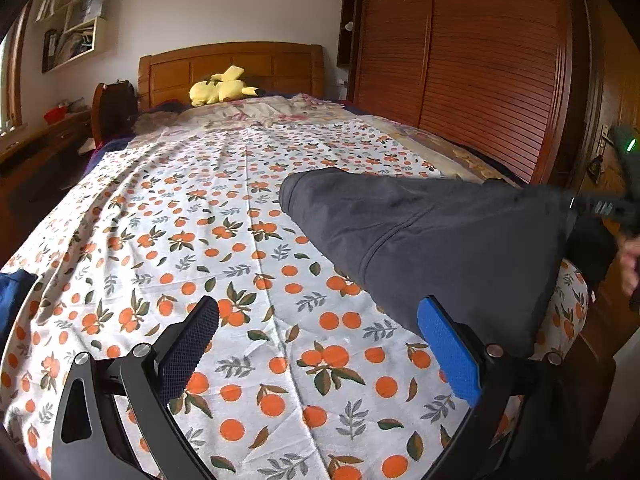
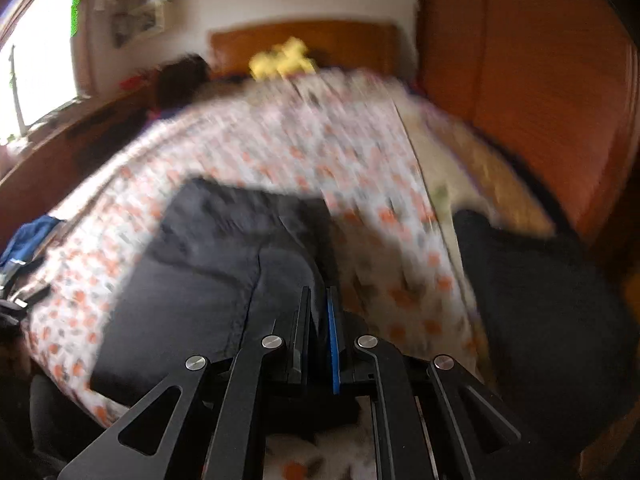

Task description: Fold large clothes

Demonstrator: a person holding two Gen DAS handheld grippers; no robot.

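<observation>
Both tongs differ: left tongs (image 1: pixel 318 344) gape empty over the bedsheet (image 1: pixel 240 200), right tongs (image 2: pixel 320 308) pinch dark trousers (image 2: pixel 208 272).

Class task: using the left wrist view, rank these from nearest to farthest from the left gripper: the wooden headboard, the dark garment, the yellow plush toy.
From the left gripper:
1. Dark garment, right side, just beyond the blue pad.
2. Yellow plush toy, far end of the bed.
3. Wooden headboard, directly behind the toy.

One bed (image 1: pixel 120 240): one orange-print sheet (image 1: pixel 248 240), one dark grey garment (image 1: pixel 420 240) on it, one yellow plush toy (image 1: pixel 218 89) at its headboard (image 1: pixel 232 68); two grippers.
</observation>
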